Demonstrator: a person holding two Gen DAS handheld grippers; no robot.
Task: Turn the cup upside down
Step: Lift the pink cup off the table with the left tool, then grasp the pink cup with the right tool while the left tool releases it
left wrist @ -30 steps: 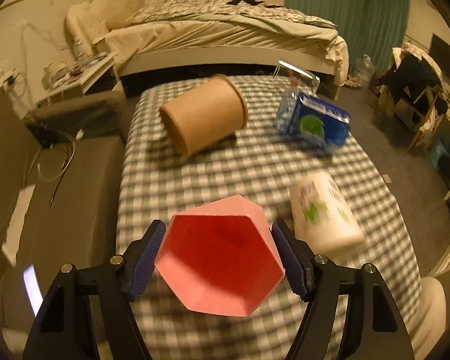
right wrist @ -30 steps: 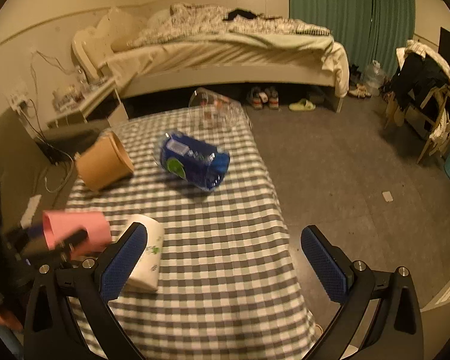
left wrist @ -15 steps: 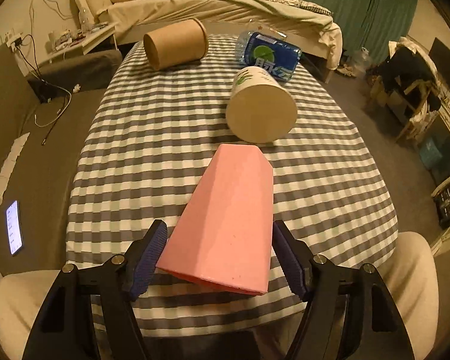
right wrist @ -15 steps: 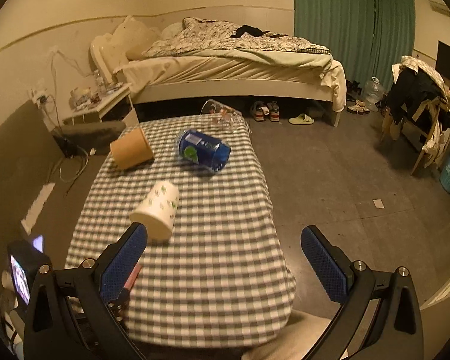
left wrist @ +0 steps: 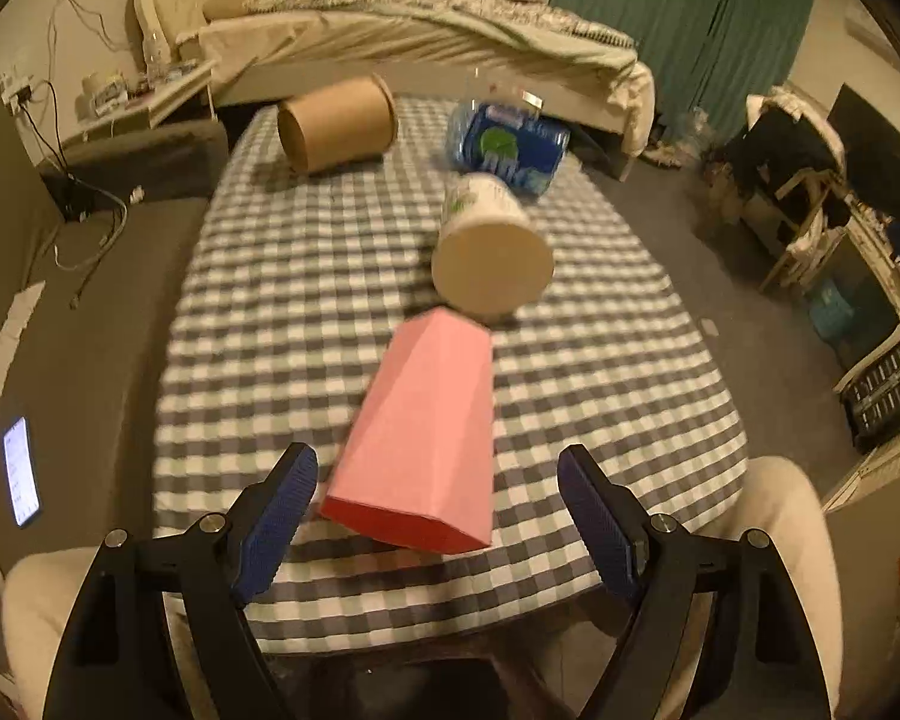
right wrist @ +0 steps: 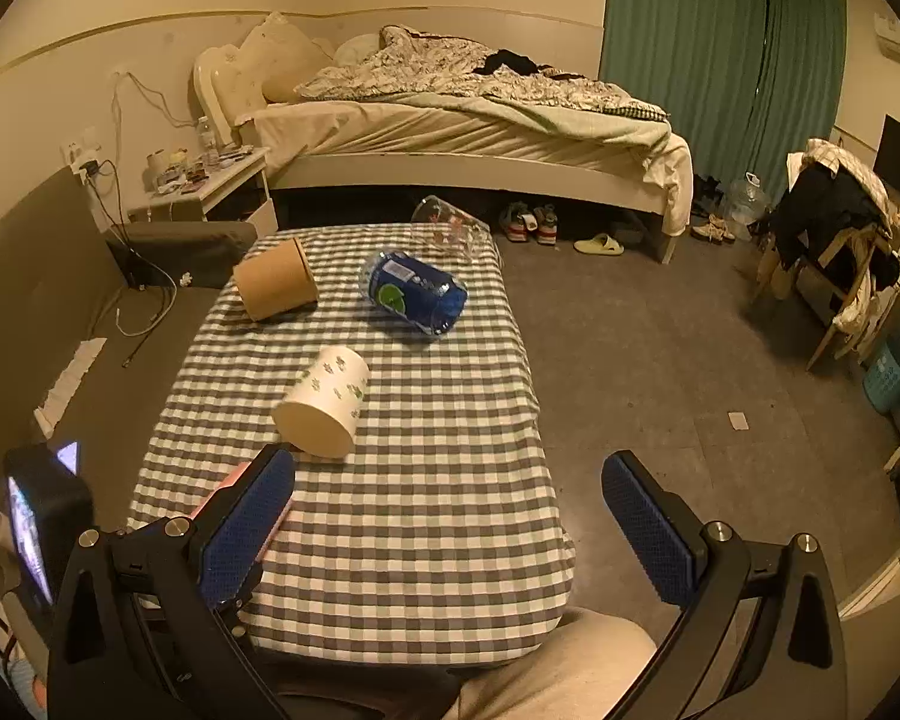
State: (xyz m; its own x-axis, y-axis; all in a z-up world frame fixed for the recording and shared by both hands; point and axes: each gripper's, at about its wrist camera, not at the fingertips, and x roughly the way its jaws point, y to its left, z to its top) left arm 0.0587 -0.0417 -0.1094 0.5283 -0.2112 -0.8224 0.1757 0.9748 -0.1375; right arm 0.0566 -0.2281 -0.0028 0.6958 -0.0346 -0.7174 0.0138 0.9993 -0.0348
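We see the pink cup (left wrist: pixel 423 426) standing mouth-down on the checked tabletop (left wrist: pixel 600 360), just in front of the toppled white cup (left wrist: pixel 489 252), between the spread jaws of the left gripper (left wrist: pixel 435 516), which touch nothing, while the right gripper (right wrist: pixel 450 525) likewise hangs wide open.

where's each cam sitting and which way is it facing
Left wrist: on the left gripper, facing down its open fingers across the checked table at the pink cup.
Right wrist: on the right gripper, open, higher, facing the table and bed.
Both show the white cup and blue bottle.
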